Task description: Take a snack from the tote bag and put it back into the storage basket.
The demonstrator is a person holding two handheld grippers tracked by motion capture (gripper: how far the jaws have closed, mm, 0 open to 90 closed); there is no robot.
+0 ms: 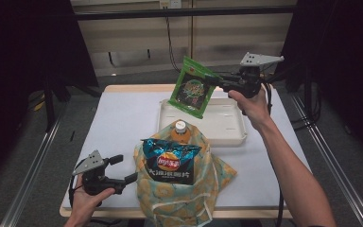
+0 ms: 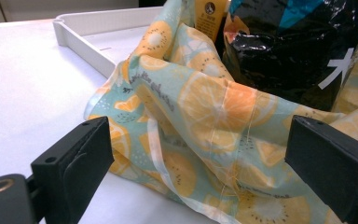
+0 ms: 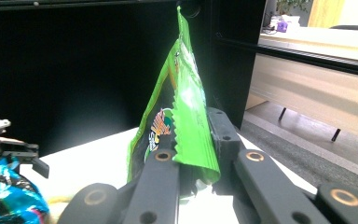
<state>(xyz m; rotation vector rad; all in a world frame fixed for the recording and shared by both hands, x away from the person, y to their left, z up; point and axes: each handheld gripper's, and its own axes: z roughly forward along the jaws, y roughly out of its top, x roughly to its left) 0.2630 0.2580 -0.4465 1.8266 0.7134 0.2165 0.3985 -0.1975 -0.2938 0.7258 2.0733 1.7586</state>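
The white table [image 1: 123, 137] carries everything, and the work under way looks like packing snacks into the fruit-print cloth bag [image 1: 189, 189], which sits at the table's six o'clock edge. Behind it, toward twelve o'clock, lies a white tray [image 1: 227, 127], bare where it can be seen. Inside the bag stand a blue-and-black chip bag [image 1: 170, 161] and, just behind it at twelve o'clock, an orange-capped bottle [image 1: 181, 130]; both poke out of the bag's mouth.

The green snack packet [image 1: 192, 87] is in the air above the tray's left end, at about one o'clock from the cloth bag and well apart from it. The right gripper [image 1: 212, 81] has it by one sealed edge; in the right gripper view the jaws are closed flat on the packet's serrated edge [image 3: 193, 140], nearly together, with the packet standing up between them. So the step in hand appears to be the carry from tray to bag.

The left gripper [image 1: 125, 169] rests at nine o'clock of the cloth bag, jaws spread wide and holding nothing; in the left gripper view the bag's fabric [image 2: 205, 116] lies between and beyond the jaws without either pad pressing on it.

The next move likely calls for bringing the packet toward six o'clock and lowering it into the gap beside the chip bag. That gap looks tight, so the left gripper may need to pinch the rim and pull the mouth wider first.
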